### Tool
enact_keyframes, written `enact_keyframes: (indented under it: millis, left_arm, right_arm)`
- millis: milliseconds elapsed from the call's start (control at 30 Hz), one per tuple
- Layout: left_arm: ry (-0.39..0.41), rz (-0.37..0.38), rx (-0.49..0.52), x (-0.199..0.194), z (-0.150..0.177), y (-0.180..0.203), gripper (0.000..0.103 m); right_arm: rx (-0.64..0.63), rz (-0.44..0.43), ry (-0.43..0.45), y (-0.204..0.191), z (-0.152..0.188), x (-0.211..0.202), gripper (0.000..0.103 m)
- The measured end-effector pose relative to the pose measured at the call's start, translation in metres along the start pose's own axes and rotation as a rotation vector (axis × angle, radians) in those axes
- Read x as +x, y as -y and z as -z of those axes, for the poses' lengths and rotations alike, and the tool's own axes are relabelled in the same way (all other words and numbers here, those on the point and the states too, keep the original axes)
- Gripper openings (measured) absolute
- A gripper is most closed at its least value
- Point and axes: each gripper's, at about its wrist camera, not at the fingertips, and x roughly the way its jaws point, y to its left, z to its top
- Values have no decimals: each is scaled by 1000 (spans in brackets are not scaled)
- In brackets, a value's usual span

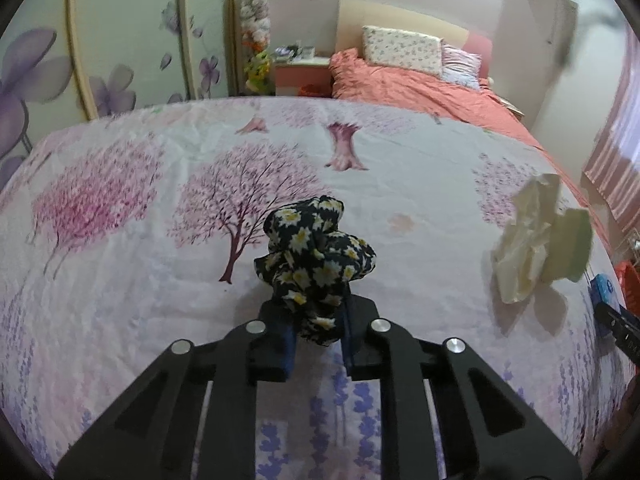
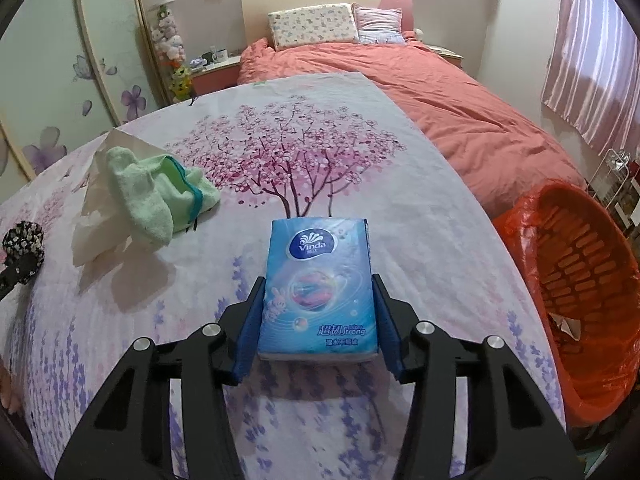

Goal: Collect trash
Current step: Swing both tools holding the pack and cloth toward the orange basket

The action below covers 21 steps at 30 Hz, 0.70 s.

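in the left wrist view, the left gripper [image 1: 318, 328] was clamped on a dark scrunchie [image 1: 316, 256] with a daisy print, its blue pads pressing the lower part of the fabric while most of the ring stood out above the fingers. the scrunchie seemed just above the flowered sheet [image 1: 160, 240], though i could not tell if it was touching it. to the right lay a crumpled white tissue [image 1: 520, 240] together with a pale green towel [image 1: 568, 244], apart from the gripper. i judge the grip was low on soft cloth, so it was better to keep the squeeze firm and lift slowly, so that the ring would not slip out.

in the right wrist view, the right gripper [image 2: 318, 320] had its jaws around a blue tissue pack [image 2: 318, 284] lying flat on the sheet, the pads at or very near its two long sides. whether they already pressed it, i could not tell for sure. the orange-lined basket [image 2: 592, 384] stood just beside the bed edge on the right. i think the pack needed an even squeeze at its middle before going to the basket, and the loose tissue looked more like the real trash.
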Motion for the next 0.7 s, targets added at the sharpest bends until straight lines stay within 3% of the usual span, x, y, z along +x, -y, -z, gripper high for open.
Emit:
enact_keyframes:
  millis: [333,700]
  left_arm:
    - [65,89,46,-38,8,41,18]
    - [138,307,137,-95,23,137,18]
  right_arm:
    - [40,-52,80,19,9,-40,50]
    - [79,-42,233,54,16,-99,50]
